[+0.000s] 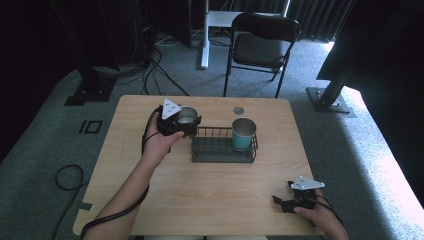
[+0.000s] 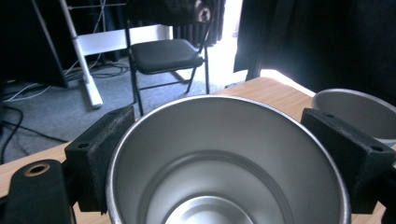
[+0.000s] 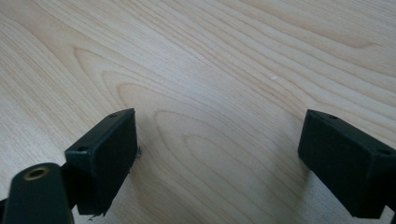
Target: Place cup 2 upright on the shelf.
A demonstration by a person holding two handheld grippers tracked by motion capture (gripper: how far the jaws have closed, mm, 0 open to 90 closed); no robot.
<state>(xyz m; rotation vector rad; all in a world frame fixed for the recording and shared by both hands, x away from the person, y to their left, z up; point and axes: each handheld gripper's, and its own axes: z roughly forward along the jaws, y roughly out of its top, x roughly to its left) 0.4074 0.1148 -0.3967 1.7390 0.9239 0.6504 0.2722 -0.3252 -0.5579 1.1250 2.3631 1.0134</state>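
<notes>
1. The left gripper [image 1: 186, 121] is clamped on a steel cup [image 2: 229, 163], just left of the wire rack [image 1: 220, 150] that holds a teal cup [image 1: 243, 134].
2. Next, probably: lift it over the rack's rail.
3. The right gripper [image 1: 289, 201] rests near-right with jaws apart.
4. Wooden table [image 1: 210, 200]; grey carpet, a black chair [image 1: 261, 45] beyond.

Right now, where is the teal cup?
In the high view, the teal cup stands upright in the right end of the dark wire rack, mid-table, right of the left gripper and its steel cup.
</notes>
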